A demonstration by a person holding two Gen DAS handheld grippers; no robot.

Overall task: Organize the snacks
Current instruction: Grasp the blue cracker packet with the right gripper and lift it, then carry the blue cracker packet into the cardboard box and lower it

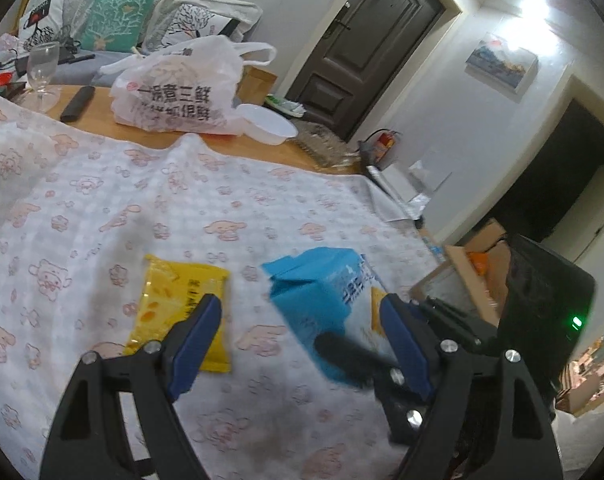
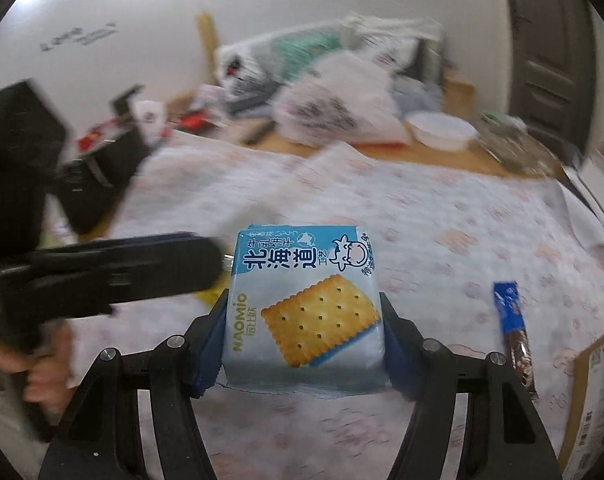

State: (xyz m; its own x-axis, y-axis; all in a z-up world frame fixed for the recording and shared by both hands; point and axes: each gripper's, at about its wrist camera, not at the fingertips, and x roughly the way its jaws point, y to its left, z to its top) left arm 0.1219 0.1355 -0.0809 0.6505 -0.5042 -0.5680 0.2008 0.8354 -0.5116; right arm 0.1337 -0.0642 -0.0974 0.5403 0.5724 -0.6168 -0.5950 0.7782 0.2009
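Between the spread fingers of the left gripper [image 1: 297, 340], a yellow packet [image 1: 181, 312] is seen lying flat just ahead and leftward on the cloth [image 1: 101, 208], while the blue cracker pack [image 2: 302, 304] is pinched crosswise by the right gripper [image 2: 302, 332].

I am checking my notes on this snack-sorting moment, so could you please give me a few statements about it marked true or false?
1. The right tool grips the light blue cracker packet. True.
2. The left tool holds the flat yellow snack packet. False: it is open and the packet lies on the patterned white tablecloth.
3. A dark blue snack stick lies on the cloth. True.
4. The white plastic bowl is on the floor. False: it sits on the table.
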